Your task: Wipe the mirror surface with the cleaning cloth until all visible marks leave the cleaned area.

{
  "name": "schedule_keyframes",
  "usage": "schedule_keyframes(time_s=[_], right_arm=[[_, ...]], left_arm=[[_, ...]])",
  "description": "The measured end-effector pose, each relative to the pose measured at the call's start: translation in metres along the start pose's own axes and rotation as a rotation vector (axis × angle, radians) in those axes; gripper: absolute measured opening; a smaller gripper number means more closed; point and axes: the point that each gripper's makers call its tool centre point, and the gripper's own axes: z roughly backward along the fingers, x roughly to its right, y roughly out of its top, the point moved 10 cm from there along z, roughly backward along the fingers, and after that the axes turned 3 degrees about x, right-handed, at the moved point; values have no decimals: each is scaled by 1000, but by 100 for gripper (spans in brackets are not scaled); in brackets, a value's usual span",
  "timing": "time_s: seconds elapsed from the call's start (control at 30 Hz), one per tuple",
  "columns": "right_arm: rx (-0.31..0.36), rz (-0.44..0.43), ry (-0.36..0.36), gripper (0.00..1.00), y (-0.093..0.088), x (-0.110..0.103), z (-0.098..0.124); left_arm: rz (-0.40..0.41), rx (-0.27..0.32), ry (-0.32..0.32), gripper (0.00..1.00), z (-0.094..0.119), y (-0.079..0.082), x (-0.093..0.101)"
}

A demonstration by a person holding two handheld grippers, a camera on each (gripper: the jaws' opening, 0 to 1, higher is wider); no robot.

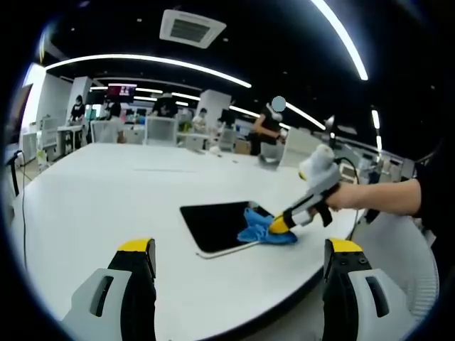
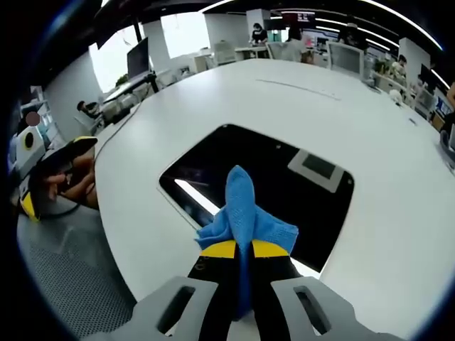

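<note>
Wiping is the step in hand. My right gripper [image 2: 242,250] has its jaws pinched on the blue cloth [image 2: 245,213], which sticks up from between the yellow tips at lower centre of the right gripper view. The mirror [image 2: 284,181], a dark rounded slab, lies flat on the white table [image 2: 234,92] and runs from centre toward the right of that frame, reflecting a ceiling light and vent. The cloth sits over the mirror's near edge.

In the left gripper view, my left gripper [image 1: 240,257] hangs over the table at the bottom of the frame, jaws spread wide, nothing between them. The mirror [image 1: 217,222] is at centre, with the cloth [image 1: 264,229] bunched on its right corner under the right gripper [image 1: 279,224].

I can't make out any marks on the glass; the reflections mask them.

To do this well, I judge:
- Keep the pinch firm so the cloth doesn't slip out.
- Lay the cloth flatter; a bunched wad touches little glass.
- Work in overlapping passes from the near edge toward the far one.
- The mirror may slide, so press lightly or steady its edge with the free gripper.
- Keep mirror and cloth in frame.
</note>
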Motion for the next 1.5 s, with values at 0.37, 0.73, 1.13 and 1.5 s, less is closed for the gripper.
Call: schedule_keyframes(time_s=[0.37,0.73,1.13,1.5], right_arm=[[-3,-7,12,1,-1,3,1],[-9,-60,-14,1,-11,22,13],[-5,-85,-36,1,-17,29,20],[-15,-104,-43,1,-11,35,17]], left_arm=[[1,-8,5,99,0,-1,0],[0,-10,4,99,0,-1,0],[-2,-13,7,99,1,-1,0],[-1,-11,4,99,0,-1,0]])
